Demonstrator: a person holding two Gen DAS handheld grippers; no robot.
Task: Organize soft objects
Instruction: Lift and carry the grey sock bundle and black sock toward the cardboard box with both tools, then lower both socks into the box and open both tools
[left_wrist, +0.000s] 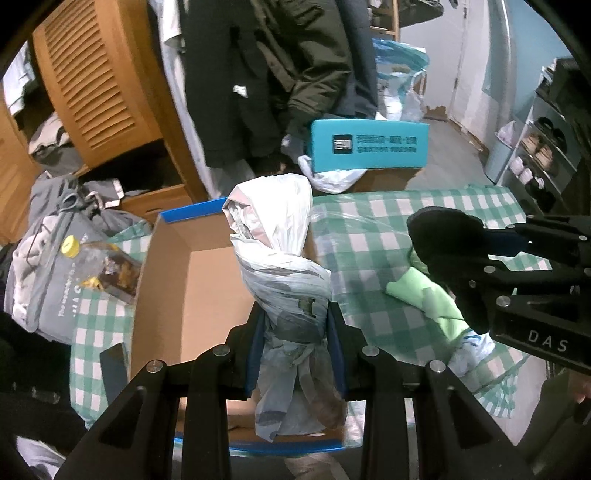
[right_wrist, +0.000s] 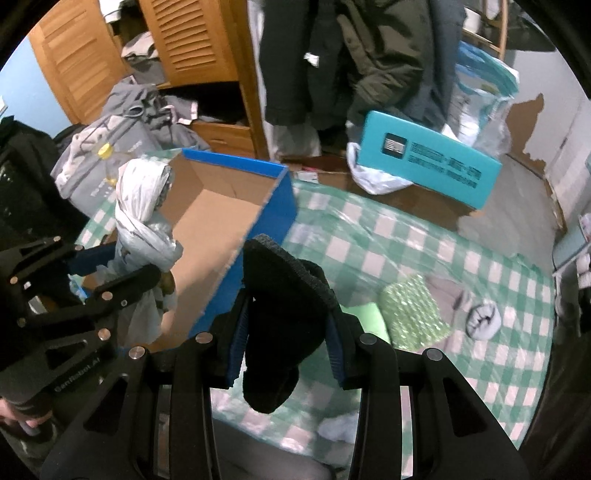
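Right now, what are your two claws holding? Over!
Left gripper shut on twisted plastic bag, over cardboard box. Right gripper shut on black foam piece. Nothing blocking.

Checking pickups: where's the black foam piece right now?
The black foam piece is clamped in the right gripper, held above the green checked cloth just right of the open cardboard box.

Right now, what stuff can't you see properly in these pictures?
- What's inside the twisted plastic bag: the wrinkled plastic hides it, both views.
- Front part of the cardboard box floor: left wrist view, the bag and left claw cover it.
- Letters on the teal box: too blurry, both views.
- What the black fabric is: bunched up in the right claw.
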